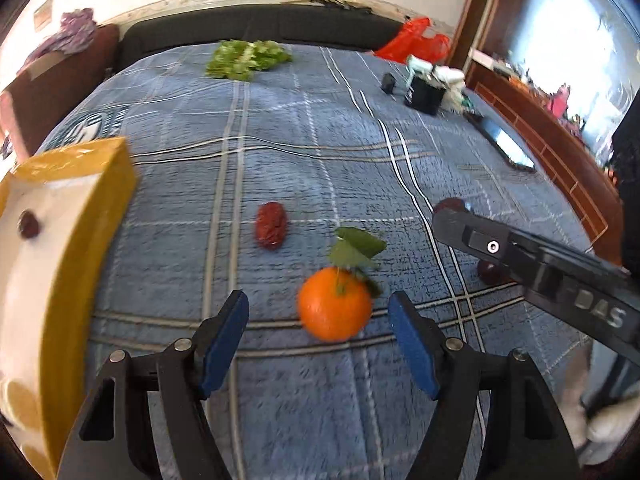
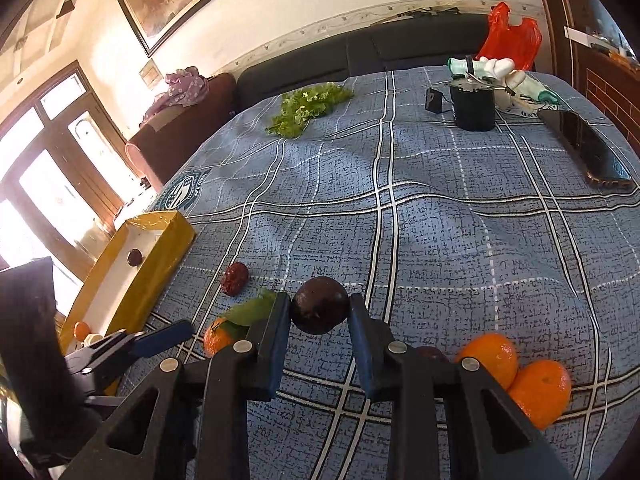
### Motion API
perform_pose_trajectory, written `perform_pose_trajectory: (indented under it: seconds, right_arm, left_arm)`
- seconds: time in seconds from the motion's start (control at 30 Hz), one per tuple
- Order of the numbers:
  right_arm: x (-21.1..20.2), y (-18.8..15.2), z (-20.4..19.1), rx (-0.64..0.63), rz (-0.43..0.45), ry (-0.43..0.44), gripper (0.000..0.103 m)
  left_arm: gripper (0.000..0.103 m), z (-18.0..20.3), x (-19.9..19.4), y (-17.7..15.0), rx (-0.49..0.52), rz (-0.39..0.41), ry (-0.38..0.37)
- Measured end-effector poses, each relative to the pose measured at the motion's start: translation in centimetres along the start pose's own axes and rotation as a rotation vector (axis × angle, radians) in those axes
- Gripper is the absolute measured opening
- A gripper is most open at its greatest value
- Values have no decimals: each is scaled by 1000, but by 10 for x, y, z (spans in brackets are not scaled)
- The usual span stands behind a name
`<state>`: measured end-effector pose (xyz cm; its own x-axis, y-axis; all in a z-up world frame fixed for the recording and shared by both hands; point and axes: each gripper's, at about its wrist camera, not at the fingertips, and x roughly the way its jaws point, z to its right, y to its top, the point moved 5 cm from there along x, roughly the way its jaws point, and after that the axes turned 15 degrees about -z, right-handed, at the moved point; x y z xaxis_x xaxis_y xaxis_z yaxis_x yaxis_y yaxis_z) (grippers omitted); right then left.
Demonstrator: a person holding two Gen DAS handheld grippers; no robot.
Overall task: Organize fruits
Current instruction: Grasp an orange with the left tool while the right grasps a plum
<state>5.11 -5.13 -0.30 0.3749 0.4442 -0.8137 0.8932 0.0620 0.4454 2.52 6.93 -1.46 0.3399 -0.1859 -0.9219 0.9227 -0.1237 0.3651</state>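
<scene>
An orange with green leaves lies on the blue plaid cloth, just ahead of and between the blue pads of my left gripper. That gripper is open and touches nothing. My right gripper is shut on a dark plum, with both pads pressed on its sides. The left wrist view shows the right gripper coming in from the right. A red date lies loose on the cloth. The yellow box at the left holds a dark date and an orange.
Two oranges and another dark fruit sit by my right finger. Lettuce lies far back. A black cup, a phone and a red bag are at the back right.
</scene>
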Motion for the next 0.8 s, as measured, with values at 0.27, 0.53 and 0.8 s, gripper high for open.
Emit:
perform_pose_trajectory:
  seconds: [0.27,0.53,0.8]
  right_arm:
    - [3,0,-1,-3,-4,2,32]
    - [2,-1,-3,-6,21,-1,32]
    - [1,-3,-43,-64,13,-11,32]
  left_arm:
    - [35,3,-3,-1,-4,13,19]
    - [35,-54,-74,-28,-183,116,-22]
    - [35,-180,-143,-65,-428,202,156]
